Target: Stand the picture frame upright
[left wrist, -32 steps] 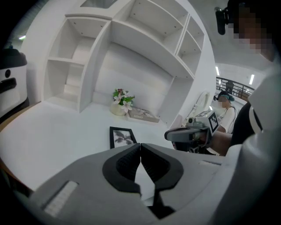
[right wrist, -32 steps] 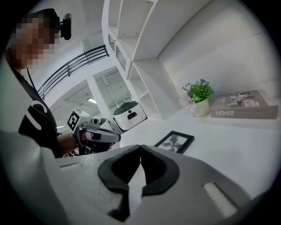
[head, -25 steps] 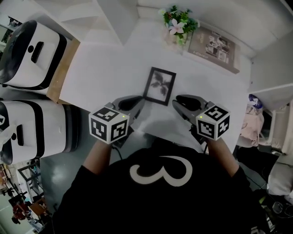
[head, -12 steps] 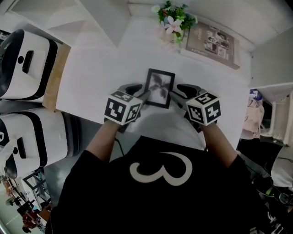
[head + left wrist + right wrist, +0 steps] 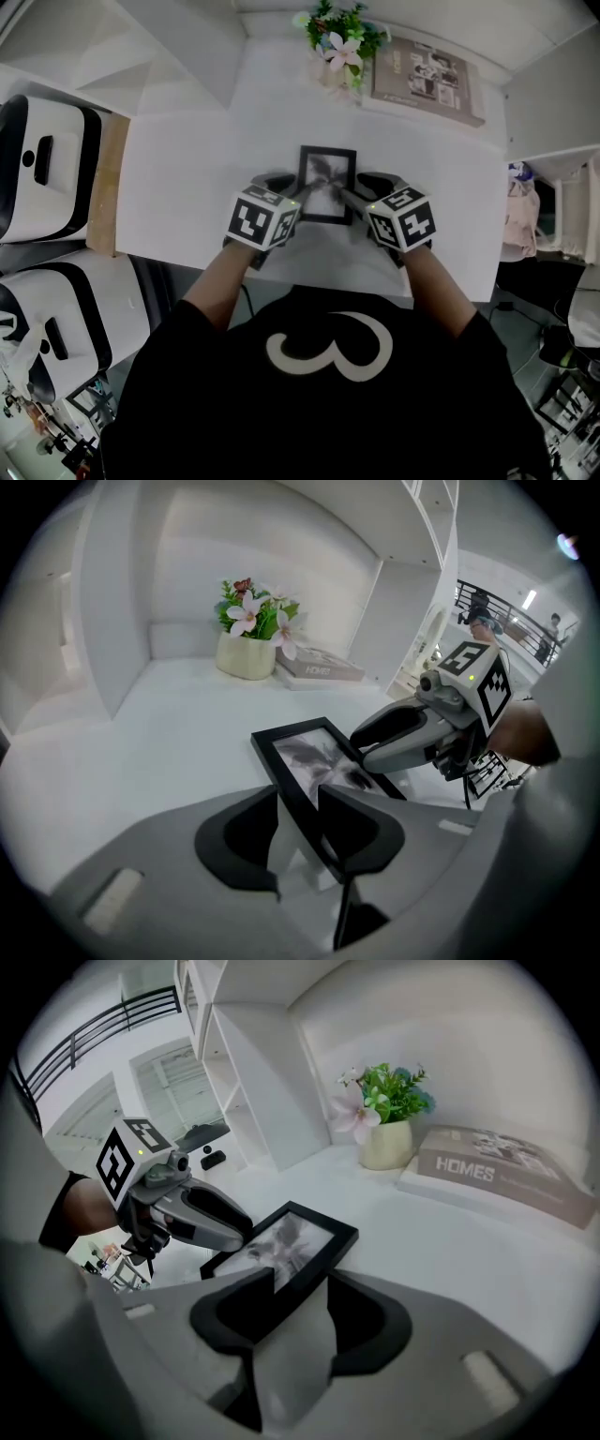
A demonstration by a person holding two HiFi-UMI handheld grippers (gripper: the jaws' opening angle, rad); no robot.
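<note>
White worktop (image 5: 187, 178) is spreading wide under the head view, and the picture frame (image 5: 326, 184) is lying face up near its middle, not yet standing. Bare surface is stretching out to the left and right of the frame, with a narrower strip between the frame and the worktop's near edge, where the person (image 5: 328, 394) in a black shirt is leaning in. Well to the left of the frame, past the worktop's left edge and a wooden board (image 5: 105, 197), two white machines (image 5: 42, 155) are sitting. Beyond the frame and to its right, a book (image 5: 427, 75) is resting flat along the far wall, well apart from it. Straight beyond the frame, a flower pot (image 5: 336, 47) is standing just beside the book, also well clear.

The left tool (image 5: 296, 195) is reaching down onto the frame's left border. Its jaws have just been opening and are standing moderately apart, with that black border (image 5: 309, 761) running between them; the pads are not pressing on it. The right tool (image 5: 352, 197) is coming at the frame's right border. Its jaws have just been opening and are spreading wide, with the frame's near right corner (image 5: 291, 1241) sitting between them, ungripped.
</note>
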